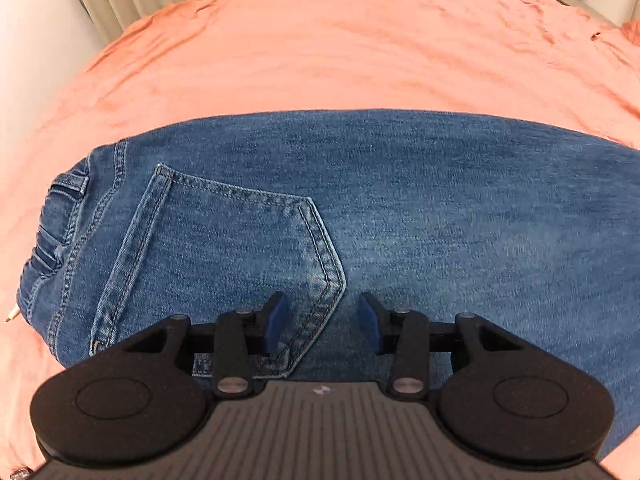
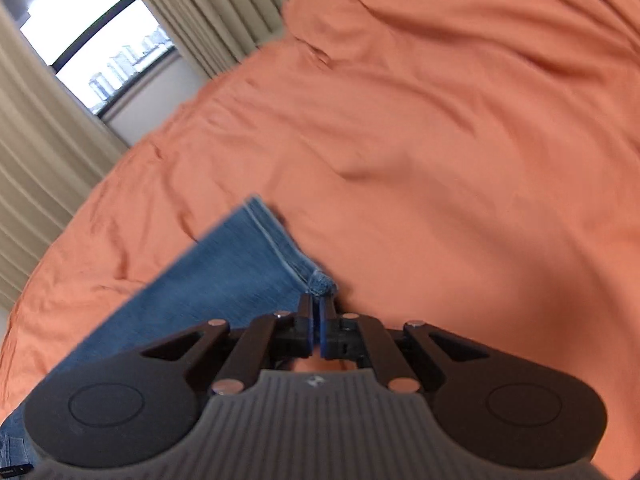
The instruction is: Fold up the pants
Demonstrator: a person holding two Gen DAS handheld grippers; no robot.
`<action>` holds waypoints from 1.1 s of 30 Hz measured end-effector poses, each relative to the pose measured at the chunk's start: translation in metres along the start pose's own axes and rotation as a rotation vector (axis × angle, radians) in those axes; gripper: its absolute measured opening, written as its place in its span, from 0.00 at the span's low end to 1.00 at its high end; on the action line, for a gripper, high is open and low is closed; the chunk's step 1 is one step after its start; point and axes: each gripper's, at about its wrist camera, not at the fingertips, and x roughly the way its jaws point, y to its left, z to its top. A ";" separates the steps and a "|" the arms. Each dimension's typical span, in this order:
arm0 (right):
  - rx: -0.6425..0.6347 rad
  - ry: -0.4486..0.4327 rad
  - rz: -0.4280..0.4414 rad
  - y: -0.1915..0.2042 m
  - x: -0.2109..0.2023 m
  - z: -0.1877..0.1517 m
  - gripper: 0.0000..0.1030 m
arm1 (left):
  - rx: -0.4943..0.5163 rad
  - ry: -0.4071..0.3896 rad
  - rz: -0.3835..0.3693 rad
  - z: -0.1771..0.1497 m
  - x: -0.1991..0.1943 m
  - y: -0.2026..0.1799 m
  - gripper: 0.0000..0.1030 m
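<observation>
Blue jeans (image 1: 360,200) lie flat on an orange bedspread (image 1: 320,48), waistband (image 1: 60,216) at the left, back pocket (image 1: 224,256) up. My left gripper (image 1: 322,312) is open and empty, just above the pocket's lower corner. In the right wrist view the leg end of the jeans (image 2: 224,276) stretches to the hem (image 2: 280,240). My right gripper (image 2: 318,312) is shut on the hem's near corner (image 2: 320,284).
The orange bedspread (image 2: 460,140) is wrinkled and fills most of both views. Beige curtains (image 2: 40,152) and a window (image 2: 100,48) stand beyond the bed's far edge. A white wall (image 1: 36,40) runs at the left.
</observation>
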 end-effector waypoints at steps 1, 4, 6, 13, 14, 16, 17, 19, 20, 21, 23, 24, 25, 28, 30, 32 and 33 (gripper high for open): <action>0.020 0.007 0.007 -0.004 0.001 -0.002 0.00 | -0.003 -0.010 0.003 0.000 -0.002 0.001 0.48; 0.079 -0.002 0.021 -0.014 -0.006 -0.007 0.19 | -0.025 -0.044 -0.006 -0.003 -0.016 0.005 0.49; 0.125 0.008 0.069 -0.019 -0.013 -0.011 0.23 | -0.033 -0.055 -0.037 -0.006 -0.027 0.008 0.49; -0.074 0.049 0.150 0.066 -0.050 -0.072 0.23 | 0.105 -0.086 -0.131 -0.042 -0.081 0.000 0.49; -0.101 0.061 0.176 0.082 -0.053 -0.084 0.23 | 0.139 -0.088 -0.144 -0.049 -0.086 -0.006 0.49; -0.169 0.089 0.215 0.116 -0.058 -0.112 0.23 | 0.200 -0.083 -0.178 -0.064 -0.094 -0.009 0.49; -0.214 0.103 0.224 0.134 -0.060 -0.127 0.23 | 0.228 -0.079 -0.194 -0.072 -0.097 -0.010 0.49; -0.308 0.131 0.234 0.169 -0.064 -0.159 0.23 | 0.277 -0.064 -0.239 -0.087 -0.103 -0.011 0.49; -0.348 0.152 0.248 0.186 -0.064 -0.176 0.23 | 0.290 -0.045 -0.263 -0.095 -0.102 -0.012 0.50; -0.384 0.172 0.264 0.203 -0.064 -0.193 0.23 | 0.304 -0.026 -0.278 -0.102 -0.101 -0.014 0.50; -0.459 0.211 0.290 0.234 -0.065 -0.229 0.23 | 0.330 -0.025 -0.276 -0.118 -0.098 -0.021 0.55; -0.497 0.226 0.296 0.249 -0.064 -0.246 0.23 | 0.331 -0.026 -0.270 -0.124 -0.092 -0.023 0.56; -0.540 0.234 0.300 0.262 -0.064 -0.264 0.23 | 0.324 -0.029 -0.272 -0.128 -0.087 -0.026 0.57; -0.683 0.251 0.332 0.299 -0.065 -0.313 0.23 | 0.277 -0.064 -0.305 -0.130 -0.076 -0.026 0.56; -0.796 0.262 0.355 0.322 -0.066 -0.343 0.23 | 0.209 -0.107 -0.332 -0.127 -0.078 -0.017 0.53; -0.906 0.254 0.377 0.344 -0.068 -0.369 0.24 | 0.134 -0.124 -0.379 -0.122 -0.076 -0.002 0.50; -0.951 0.249 0.391 0.355 -0.068 -0.380 0.27 | 0.109 -0.132 -0.394 -0.121 -0.076 0.005 0.50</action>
